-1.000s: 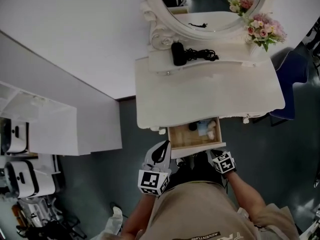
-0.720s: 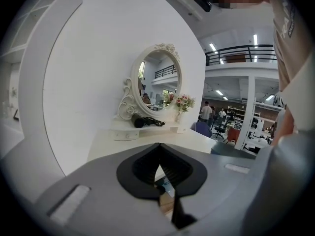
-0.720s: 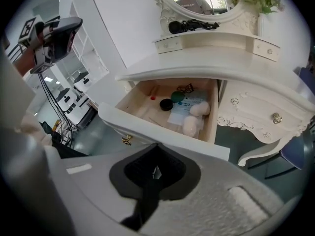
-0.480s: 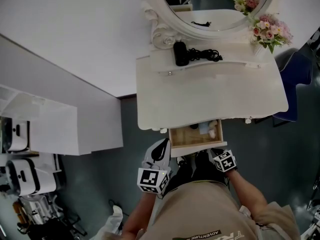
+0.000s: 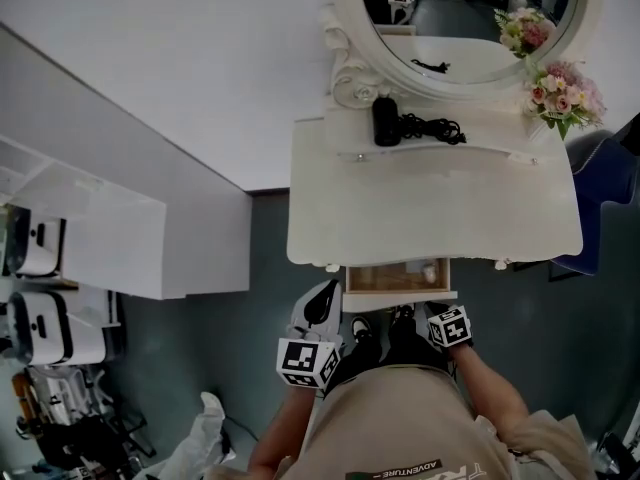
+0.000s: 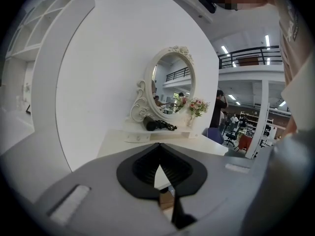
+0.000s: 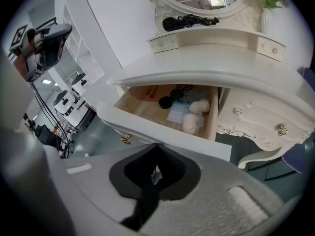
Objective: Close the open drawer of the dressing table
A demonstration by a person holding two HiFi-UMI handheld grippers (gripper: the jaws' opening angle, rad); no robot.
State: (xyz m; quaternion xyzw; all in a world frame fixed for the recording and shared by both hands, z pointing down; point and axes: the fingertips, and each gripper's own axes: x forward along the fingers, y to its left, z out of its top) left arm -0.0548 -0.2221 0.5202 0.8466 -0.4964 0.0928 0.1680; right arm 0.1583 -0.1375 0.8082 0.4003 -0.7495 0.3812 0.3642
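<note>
The white dressing table [image 5: 430, 203] stands ahead of me. Its wooden drawer [image 5: 398, 277] sticks out only a little from under the top. In the right gripper view the drawer [image 7: 170, 107] holds a black round thing, a packet and two pale puffs. Its white front [image 7: 162, 132] carries a gold handle [image 7: 126, 139] and lies right before my right gripper [image 7: 156, 151], which is shut with nothing in it. In the head view the right gripper [image 5: 425, 311] sits at the drawer front's right end. My left gripper [image 5: 322, 300] is shut and held just left of the drawer, level with the tabletop [image 6: 147, 144].
A black hair dryer with its cord [image 5: 385, 120] lies on the raised shelf below the oval mirror [image 5: 470, 8]. Pink flowers [image 5: 562, 93] stand at the right. White shelving [image 5: 90, 248] is to the left, a blue chair [image 5: 610, 188] to the right. My shoes [image 5: 362, 330] are under the drawer.
The drawer has slid inward, so much less of its inside shows in the head view. Both grippers have stayed close to its front, and the view has shifted towards the table.
</note>
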